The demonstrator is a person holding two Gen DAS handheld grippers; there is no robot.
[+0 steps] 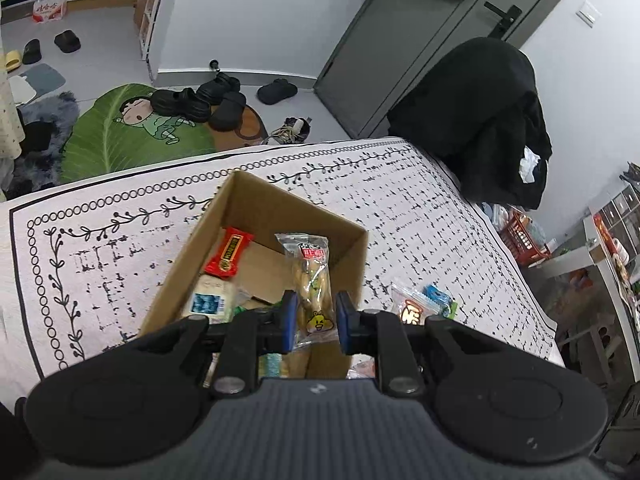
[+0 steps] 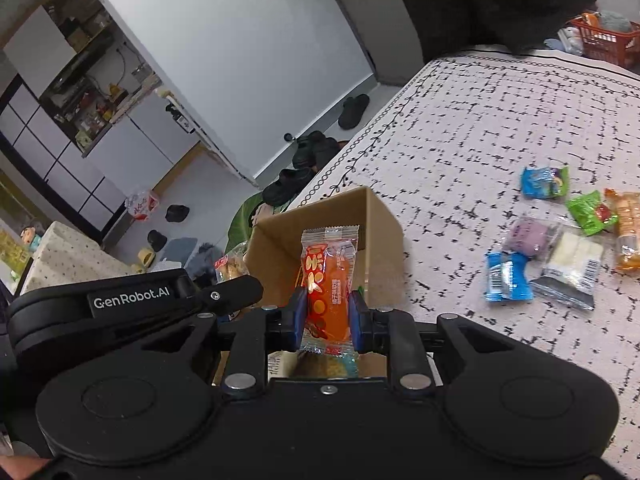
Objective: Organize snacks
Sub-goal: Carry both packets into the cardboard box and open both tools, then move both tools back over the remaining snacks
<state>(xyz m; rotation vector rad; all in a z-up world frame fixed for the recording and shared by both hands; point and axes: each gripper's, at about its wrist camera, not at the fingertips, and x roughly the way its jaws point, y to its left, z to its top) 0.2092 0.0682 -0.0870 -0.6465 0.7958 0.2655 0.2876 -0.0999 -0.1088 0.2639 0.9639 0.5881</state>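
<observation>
The left gripper (image 1: 314,320) pinches a clear bag of yellow pastries (image 1: 310,280) above the open cardboard box (image 1: 260,208). The right gripper (image 2: 327,316) clamps an orange snack packet (image 2: 329,280) over that box, while more snacks (image 2: 560,232) lie on the patterned tablecloth (image 2: 460,128).

Even indoor light, perhaps edge-warped.
</observation>
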